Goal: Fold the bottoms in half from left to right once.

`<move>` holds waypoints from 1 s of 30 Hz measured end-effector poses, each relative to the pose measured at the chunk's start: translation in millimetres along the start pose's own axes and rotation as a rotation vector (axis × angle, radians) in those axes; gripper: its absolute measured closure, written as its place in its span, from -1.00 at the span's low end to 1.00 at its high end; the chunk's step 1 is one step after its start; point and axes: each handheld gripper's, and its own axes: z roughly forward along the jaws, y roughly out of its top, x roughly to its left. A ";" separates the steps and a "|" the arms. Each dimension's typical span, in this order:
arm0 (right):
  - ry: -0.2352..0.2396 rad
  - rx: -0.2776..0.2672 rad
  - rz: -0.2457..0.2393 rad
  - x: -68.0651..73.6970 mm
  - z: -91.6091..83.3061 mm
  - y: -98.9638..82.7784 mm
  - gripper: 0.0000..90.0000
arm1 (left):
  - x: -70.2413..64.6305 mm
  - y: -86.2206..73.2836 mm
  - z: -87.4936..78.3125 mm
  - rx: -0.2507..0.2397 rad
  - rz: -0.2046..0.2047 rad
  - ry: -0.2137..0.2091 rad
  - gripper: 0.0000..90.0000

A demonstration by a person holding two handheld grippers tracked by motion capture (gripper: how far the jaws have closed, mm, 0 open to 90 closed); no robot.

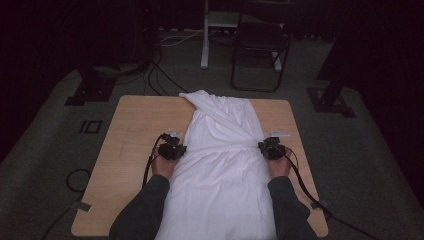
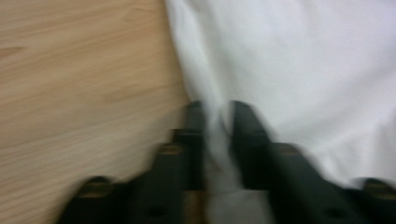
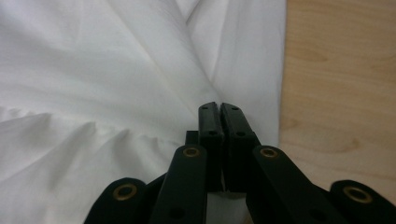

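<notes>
A white cloth [image 1: 220,170] lies lengthwise down the middle of the wooden table [image 1: 135,130], with its far part folded over in a diagonal flap. My left gripper [image 1: 175,150] sits at the cloth's left edge. In the left gripper view its jaws [image 2: 218,109] pinch a raised fold of the cloth [image 2: 303,70], and the picture is blurred. My right gripper [image 1: 270,148] is at the cloth's right edge. Its jaws [image 3: 219,106] are pressed together where creases of the cloth [image 3: 93,70] gather, with a bit of white showing between them lower down.
Bare wood [image 2: 70,70] lies left of the cloth and a narrower strip [image 3: 341,70] right of it. Beyond the table stand a black folding chair [image 1: 260,45] and a white post [image 1: 205,40]. Cables [image 1: 75,180] trail on the carpet.
</notes>
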 end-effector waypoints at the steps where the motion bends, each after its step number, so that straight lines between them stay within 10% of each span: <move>1: 0.009 0.001 0.008 0.0 -1.0 -1.4 0.94 | -3.1 -2.2 -2.0 0.000 0.025 0.027 0.91; 8: 0.074 -0.012 -0.033 9.8 -19.4 -23.6 0.94 | -0.5 -34.7 -23.8 -0.051 -0.021 -0.011 0.95; 20: 0.210 0.057 -0.058 41.4 -82.2 -77.2 0.85 | -24.8 -98.5 -75.7 -0.070 0.060 -0.044 0.91; 25: 0.234 0.023 -0.113 42.2 -88.8 -52.2 0.17 | -22.9 -96.3 -71.8 -0.085 0.051 -0.048 0.72; 30: 0.226 0.004 -0.212 62.4 -64.5 -8.8 -0.10 | -22.3 -96.2 -68.4 -0.099 0.037 -0.040 0.39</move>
